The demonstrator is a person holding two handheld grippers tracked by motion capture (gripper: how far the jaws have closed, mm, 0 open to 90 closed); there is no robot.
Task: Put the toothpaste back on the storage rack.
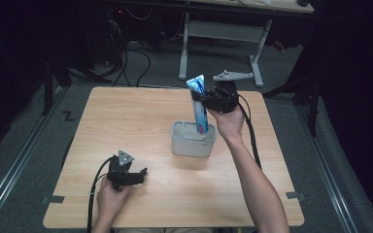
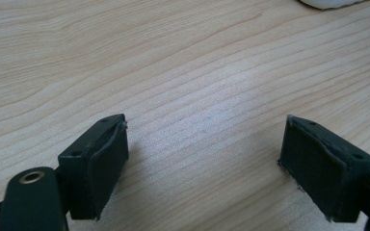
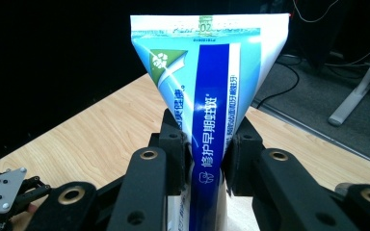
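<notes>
A blue and white toothpaste tube (image 1: 200, 104) stands upright, crimped end up, with its lower end inside a grey square container (image 1: 193, 142) near the table's middle. My right gripper (image 1: 197, 99) is shut on the tube's upper part; in the right gripper view the pads (image 3: 177, 144) press the tube (image 3: 211, 82) from both sides. My left gripper (image 1: 143, 173) rests low on the wood at the front left, held by a hand. Its jaws stand wide apart, and between the pads (image 2: 101, 159) there is nothing but bare wood.
The wooden table (image 1: 126, 121) has free room left and right of the container. Beyond the far edge stand a white desk frame (image 1: 223, 34) and cables on a dark floor. The container's rim (image 2: 332, 4) shows at the top of the left gripper view.
</notes>
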